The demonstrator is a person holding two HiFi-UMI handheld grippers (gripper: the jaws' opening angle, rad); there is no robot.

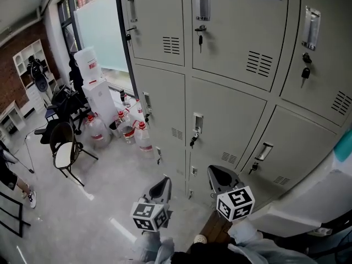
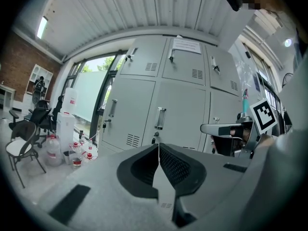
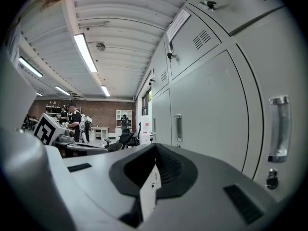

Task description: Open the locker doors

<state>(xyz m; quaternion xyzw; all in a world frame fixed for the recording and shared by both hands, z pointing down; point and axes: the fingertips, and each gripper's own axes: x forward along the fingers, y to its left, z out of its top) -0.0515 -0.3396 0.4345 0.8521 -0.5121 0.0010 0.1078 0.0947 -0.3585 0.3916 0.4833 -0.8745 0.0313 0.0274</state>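
My left tongs are pressed fully together with nothing between them, and so are my right tongs. Both are held side by side, apart from each other, in front of the bottom row of the lockers and touching no door. The right pair sits closer to the grey fronts, which run along its right side in the right gripper view.

Every door I can see is closed, so I cannot tell what is inside. Keys hang from several locks beneath the handles.

Further left, red-capped bottles stand on the floor by the end of the lockers, with a chair beyond them.
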